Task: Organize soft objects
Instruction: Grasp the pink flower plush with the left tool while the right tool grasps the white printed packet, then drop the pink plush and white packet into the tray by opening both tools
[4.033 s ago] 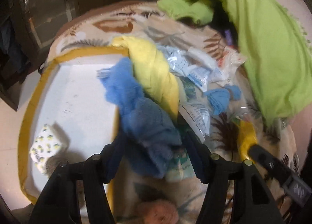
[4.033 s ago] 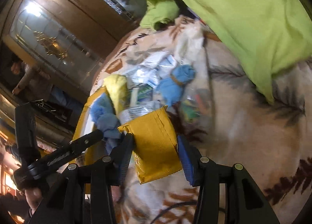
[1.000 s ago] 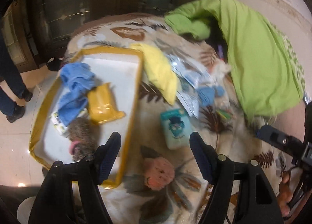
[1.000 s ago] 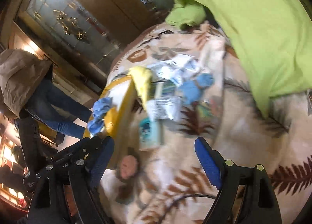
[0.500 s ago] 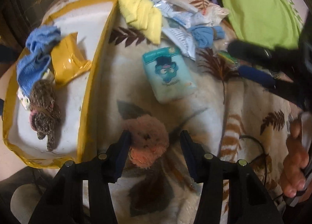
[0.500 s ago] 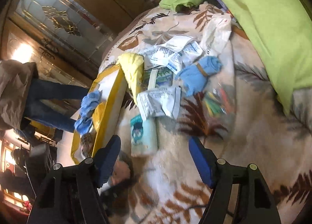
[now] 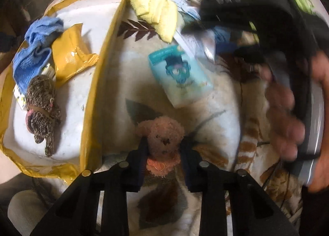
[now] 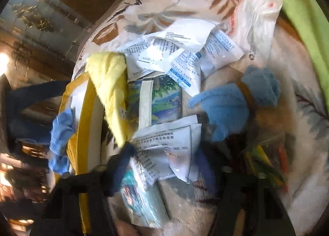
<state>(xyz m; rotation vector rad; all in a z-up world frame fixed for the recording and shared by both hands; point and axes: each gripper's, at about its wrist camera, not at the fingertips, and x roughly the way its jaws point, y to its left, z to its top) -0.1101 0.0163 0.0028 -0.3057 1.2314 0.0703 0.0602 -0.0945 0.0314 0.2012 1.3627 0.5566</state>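
Nearest the left wrist camera, the left gripper [image 7: 163,147] is closing; its dark pads flank the small pink plush bear [image 7: 162,133] and appear to touch both its sides. The bear lies on the cream leaf-patterned fleece blanket [image 7: 127,67], just right of the tray.

The right gripper [image 8: 162,166] is also closing, over a white printed sachet [image 8: 164,149] that lies between its blurred pads; contact cannot be told.

The white tray with yellow rim [image 7: 107,36] holds a brown speckled plush toy [image 7: 41,102], a blue fleece cloth [image 7: 33,51] and a yellow foil packet [image 7: 70,53].

Further out lie a pale teal tissue pack with cartoon face [image 7: 181,75], a yellow cloth [image 7: 154,6], and white sachets printed "DESICCANT" [image 8: 185,69]. A lime green cloth [image 8: 304,10] lies beyond. Glazed wooden doors [image 8: 37,20] stand behind.
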